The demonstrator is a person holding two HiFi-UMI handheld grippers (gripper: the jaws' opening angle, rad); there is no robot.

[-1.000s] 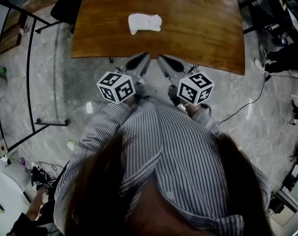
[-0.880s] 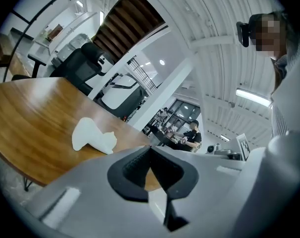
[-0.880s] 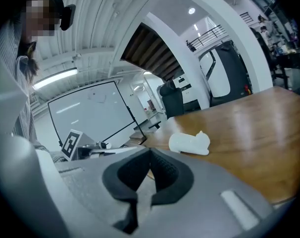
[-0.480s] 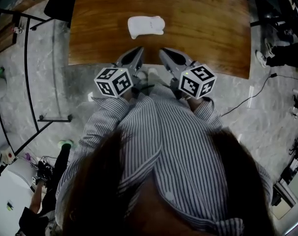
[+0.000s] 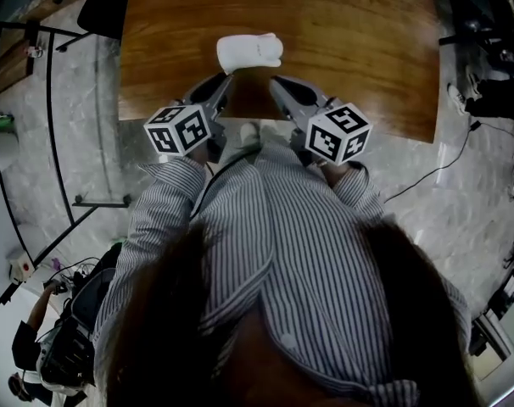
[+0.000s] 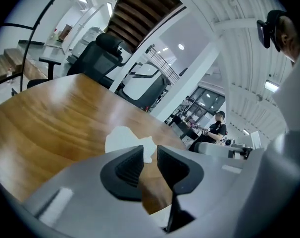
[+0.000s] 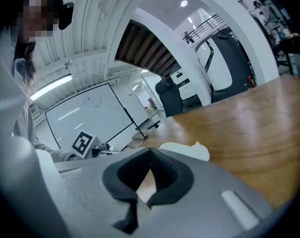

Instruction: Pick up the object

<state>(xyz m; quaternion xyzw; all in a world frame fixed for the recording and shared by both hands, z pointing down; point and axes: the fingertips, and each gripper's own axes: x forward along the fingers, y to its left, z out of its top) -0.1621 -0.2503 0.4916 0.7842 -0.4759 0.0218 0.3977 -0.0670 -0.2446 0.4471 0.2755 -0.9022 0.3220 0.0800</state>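
The room is a big bright hall with a grey stone floor (image 5: 62, 168). A wide brown wooden table (image 5: 350, 49) stands in front of the person, who wears a striped shirt (image 5: 274, 244).

The left gripper (image 5: 223, 81) reaches over the table's near edge. Its jaws are opening, with only a thin gap so far. Nothing is between them, just bare wood showing through. The right gripper (image 5: 278, 85) waits beside it over the same edge, with its jaws closed on nothing.

The white object (image 5: 249, 51) lies flat on the table, close to the near edge and a little left of the middle. It looks soft and lumpy. It sits just past the left gripper's tips, not touching them.

To do this well, I think the left jaws should open much wider first. Then they should go down low, one jaw on each side of the white object, and squeeze gently around its middle so it does not slip.
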